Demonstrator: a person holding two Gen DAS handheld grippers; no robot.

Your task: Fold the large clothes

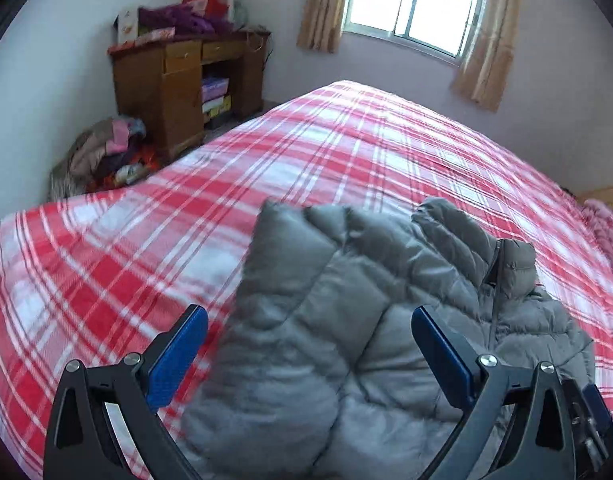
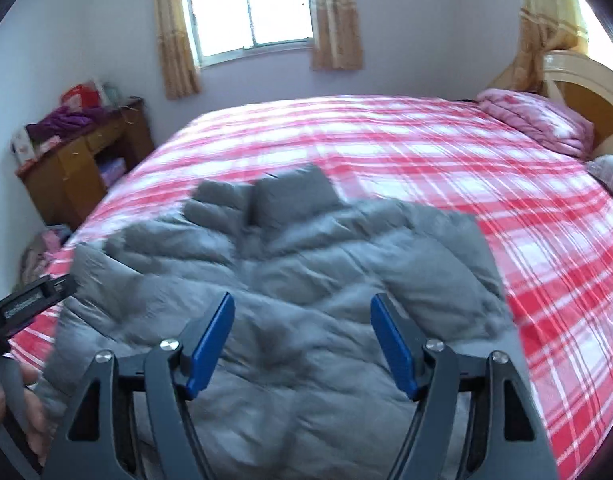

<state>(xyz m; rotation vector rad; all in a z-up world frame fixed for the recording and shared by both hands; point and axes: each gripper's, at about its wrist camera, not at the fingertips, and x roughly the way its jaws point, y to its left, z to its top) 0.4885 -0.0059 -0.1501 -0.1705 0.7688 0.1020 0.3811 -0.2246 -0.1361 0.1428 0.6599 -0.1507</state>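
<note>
A grey quilted puffer jacket (image 1: 346,320) lies on the red and white plaid bed (image 1: 146,220), its sleeves folded in over the body and its zipped collar (image 1: 510,268) to the right. My left gripper (image 1: 310,320) hovers above the jacket's left part, open, with nothing between its blue pads. In the right wrist view the same jacket (image 2: 306,280) spreads across the near side of the bed (image 2: 506,180), collar (image 2: 294,192) far. My right gripper (image 2: 302,312) hangs above the jacket's middle, open and holding nothing. The left gripper's body (image 2: 26,304) and a hand (image 2: 2,404) show at the left edge.
A wooden desk (image 1: 178,88) piled with clothes stands in the far left corner, with a heap of clothes (image 1: 102,152) on the floor beside it. A folded pink quilt (image 2: 538,120) lies by the headboard (image 2: 586,92). A curtained window (image 2: 250,8) is in the far wall.
</note>
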